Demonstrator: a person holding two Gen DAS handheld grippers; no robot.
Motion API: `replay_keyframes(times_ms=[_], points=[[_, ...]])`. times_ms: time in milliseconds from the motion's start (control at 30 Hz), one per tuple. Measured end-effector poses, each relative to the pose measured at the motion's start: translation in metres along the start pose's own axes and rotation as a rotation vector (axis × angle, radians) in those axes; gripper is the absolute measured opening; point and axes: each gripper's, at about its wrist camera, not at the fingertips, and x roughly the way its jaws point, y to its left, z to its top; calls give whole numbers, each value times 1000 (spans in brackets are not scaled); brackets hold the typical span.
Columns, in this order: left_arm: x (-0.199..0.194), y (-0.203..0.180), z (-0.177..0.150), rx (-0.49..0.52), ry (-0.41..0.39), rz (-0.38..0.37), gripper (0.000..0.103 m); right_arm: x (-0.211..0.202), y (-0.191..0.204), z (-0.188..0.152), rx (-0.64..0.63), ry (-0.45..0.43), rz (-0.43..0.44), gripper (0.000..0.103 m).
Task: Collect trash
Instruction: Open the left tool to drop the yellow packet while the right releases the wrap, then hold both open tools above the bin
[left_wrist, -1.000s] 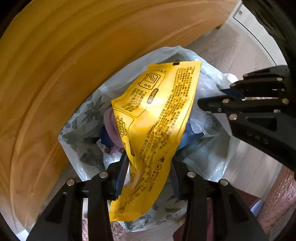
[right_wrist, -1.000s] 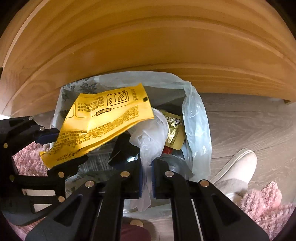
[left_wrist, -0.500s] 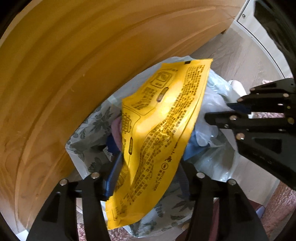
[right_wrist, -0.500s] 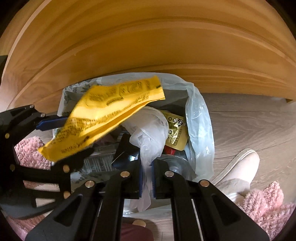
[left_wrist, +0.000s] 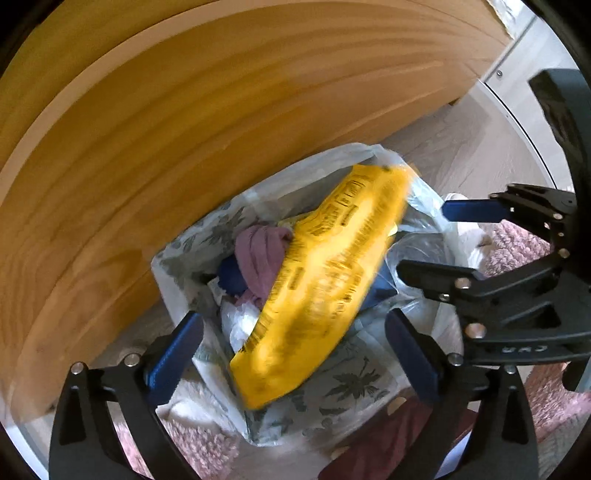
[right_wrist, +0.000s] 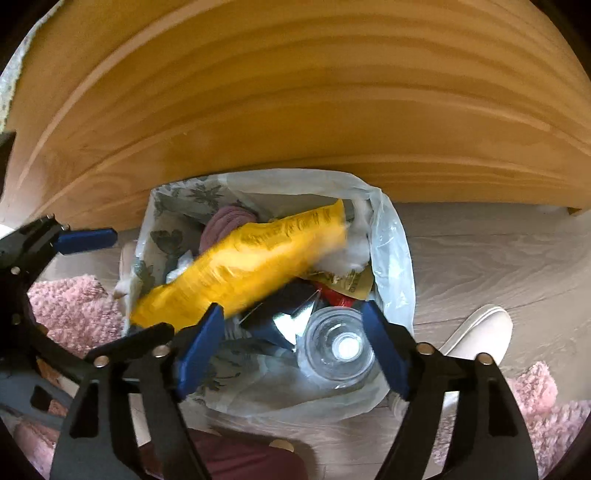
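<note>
Only right wrist view shows clear cup (right_wrist: 338, 345) inside trash bag (right_wrist: 397, 254).

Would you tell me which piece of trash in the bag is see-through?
The clear plastic cup, lying low in the trash bag; the yellow wrapper and purple cloth are opaque.

I see a glossy yellow wrapper (left_wrist: 317, 288) on a thin translucent plastic bag (right_wrist: 395, 258) — clear glassy cup (right_wrist: 340, 347), mauve cloth (left_wrist: 260, 254), smooth varnished wood panel (right_wrist: 295, 103), fuzzy pink rug (right_wrist: 74, 310).
</note>
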Motion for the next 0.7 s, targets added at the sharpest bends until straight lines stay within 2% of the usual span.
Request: replay_keyframes(times_ms=[433,700], points=[[-15,4,-8,0,-44,44,96,-21,-6,-13,25,-59,-57,94],[-22,10,-13,-23,-53,54,96,-38,-1,-18,8,-121,-97,95]])
